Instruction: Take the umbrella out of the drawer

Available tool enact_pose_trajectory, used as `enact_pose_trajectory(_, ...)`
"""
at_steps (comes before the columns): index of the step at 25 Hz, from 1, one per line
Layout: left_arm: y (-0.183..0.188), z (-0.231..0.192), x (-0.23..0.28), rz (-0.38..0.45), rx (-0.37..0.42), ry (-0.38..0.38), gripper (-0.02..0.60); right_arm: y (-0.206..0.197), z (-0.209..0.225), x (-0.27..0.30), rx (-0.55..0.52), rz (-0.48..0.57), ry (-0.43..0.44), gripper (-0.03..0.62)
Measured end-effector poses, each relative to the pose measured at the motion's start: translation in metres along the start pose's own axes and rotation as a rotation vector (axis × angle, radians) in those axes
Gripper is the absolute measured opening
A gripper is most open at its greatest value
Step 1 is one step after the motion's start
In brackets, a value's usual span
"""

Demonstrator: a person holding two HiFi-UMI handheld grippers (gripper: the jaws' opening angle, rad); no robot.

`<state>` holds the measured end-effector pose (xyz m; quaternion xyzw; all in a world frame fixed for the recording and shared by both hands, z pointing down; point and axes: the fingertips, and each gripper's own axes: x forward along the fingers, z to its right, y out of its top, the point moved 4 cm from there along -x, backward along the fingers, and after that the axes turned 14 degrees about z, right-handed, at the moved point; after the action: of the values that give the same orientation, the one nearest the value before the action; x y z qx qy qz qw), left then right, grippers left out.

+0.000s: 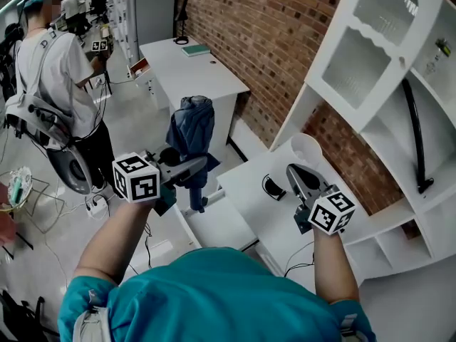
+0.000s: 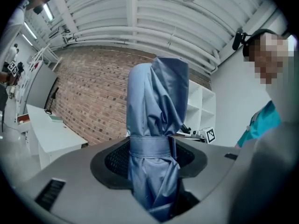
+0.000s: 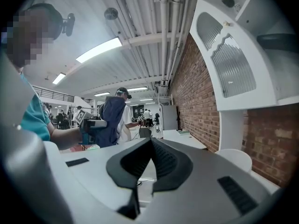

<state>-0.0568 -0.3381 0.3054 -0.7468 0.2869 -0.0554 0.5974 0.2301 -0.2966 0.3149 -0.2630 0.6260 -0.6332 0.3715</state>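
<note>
Head view: left gripper (image 1: 194, 167) is up at front-left, pointing roughly level, w/ jaws clamped on the folded blue umbrella (image 1: 192, 130). Umbrella stands upright in the air, bunched canopy above the jaws, dark handle end hanging below, clear of the white worktop (image 1: 246, 180) under it. Left gripper view confirms this: both pads press the fabric just at & below the wrap strap (image 2: 149, 144), cloth filling the gap btw them.

Right gripper (image 1: 294, 169) sits to the right, over the worktop, well apart from the umbrella. Right gripper view: jaws closed, tips meeting, nothing btw them.

On the worktop near the right gripper are a small black loop-shaped item (image 1: 271, 187) & a white bowl (image 1: 306, 148). Beyond stands a white cabinet (image 1: 370, 48), its glazed door swung open, w/ a long black curved thing (image 1: 417, 134) leaning inside. Brick wall (image 1: 242, 34) runs behind. Bg left: a 2nd white desk (image 1: 192, 70) & a person in a white shirt (image 1: 57, 70).
</note>
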Motion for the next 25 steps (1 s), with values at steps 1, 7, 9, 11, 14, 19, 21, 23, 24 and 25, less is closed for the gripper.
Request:
enact_pose_trajectory(1, 0.004, 0.003, 0.001, 0.001, 0.015, -0.008, 0.241, 0.003, 0.001, 0.002, -0.001, 0.005, -0.003, 0.021)
enact_pose_trajectory(7, 0.028, 0.018, 0.007, 0.031, 0.075, -0.046, 0.241, 0.016, 0.008, 0.009, -0.021, 0.014, -0.019, 0.021)
enact_pose_trajectory(9, 0.035, 0.022, 0.007, 0.045, 0.091, -0.054, 0.241, 0.018, 0.008, 0.010, -0.027, 0.013, -0.015, 0.021)
enact_pose_trajectory(11, 0.042, 0.025, 0.006, 0.058, 0.111, -0.059, 0.241, 0.019, 0.007, 0.010, -0.030, 0.013, -0.015, 0.021)
enact_pose_trajectory(14, 0.050, 0.028, 0.006, 0.067, 0.129, -0.060, 0.241, 0.018, 0.006, 0.011, -0.026, 0.015, -0.017, 0.021)
enact_pose_trajectory(19, 0.048, 0.032, 0.007, 0.062, 0.135, -0.067, 0.241, 0.016, 0.006, 0.011, -0.017, 0.010, -0.016, 0.021)
enact_pose_trajectory(21, 0.048, 0.033, 0.008, 0.064, 0.132, -0.070, 0.241, 0.016, 0.006, 0.011, -0.022, 0.008, -0.013, 0.021)
enact_pose_trajectory(23, 0.048, 0.034, 0.008, 0.065, 0.128, -0.071, 0.241, 0.017, 0.005, 0.012, -0.029, 0.007, -0.011, 0.021)
enact_pose_trajectory(24, 0.048, 0.034, 0.008, 0.066, 0.126, -0.072, 0.241, 0.017, 0.004, 0.012, -0.033, 0.005, -0.011, 0.021)
enact_pose_trajectory(25, 0.049, 0.034, 0.008, 0.065, 0.125, -0.074, 0.241, 0.016, 0.004, 0.012, -0.036, 0.003, -0.011, 0.021)
